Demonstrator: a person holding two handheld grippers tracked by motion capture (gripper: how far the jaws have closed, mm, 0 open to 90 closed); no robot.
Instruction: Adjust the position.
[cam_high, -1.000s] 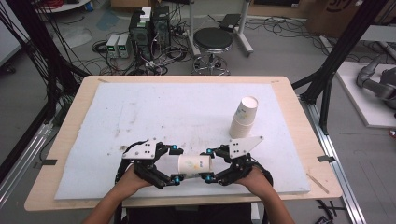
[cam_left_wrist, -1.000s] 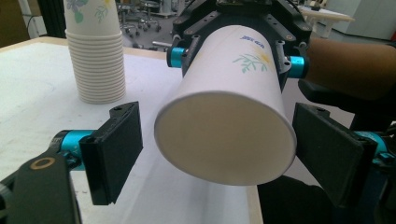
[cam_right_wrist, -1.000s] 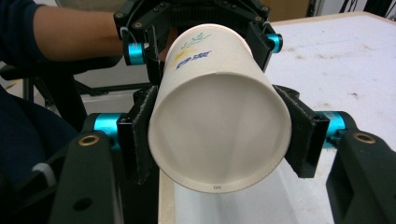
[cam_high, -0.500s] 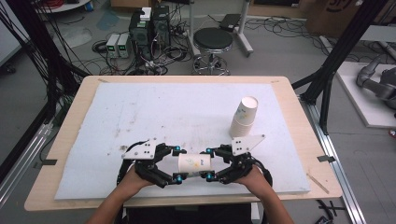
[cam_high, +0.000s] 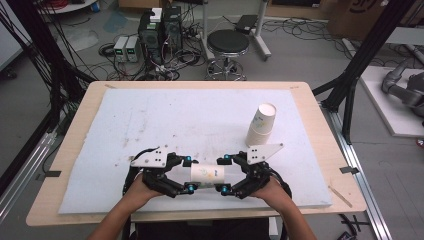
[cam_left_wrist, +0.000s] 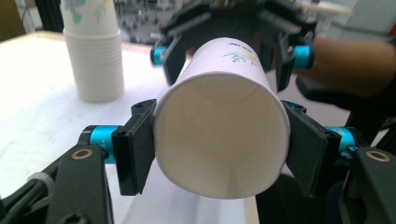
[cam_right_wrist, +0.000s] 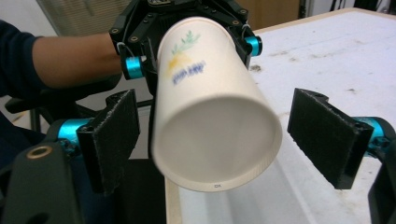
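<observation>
A white paper cup with a printed leaf pattern hangs on its side just above the front of the white foam mat, between the two grippers. My left gripper has just been closing, and its pads press on both sides of the cup near its open mouth. The jaws of my right gripper have just been opening. Its pads stand apart from the cup's base, with a gap on each side.
A stack of several paper cups stands upside down on the mat, behind and to the right of my right gripper, also in the left gripper view. The wooden table edge frames the mat. A stool and cabling lie beyond.
The left jaws have drawn in onto the cup's mouth end. The right jaws have spread off its base end. Both hands have kept their places.
</observation>
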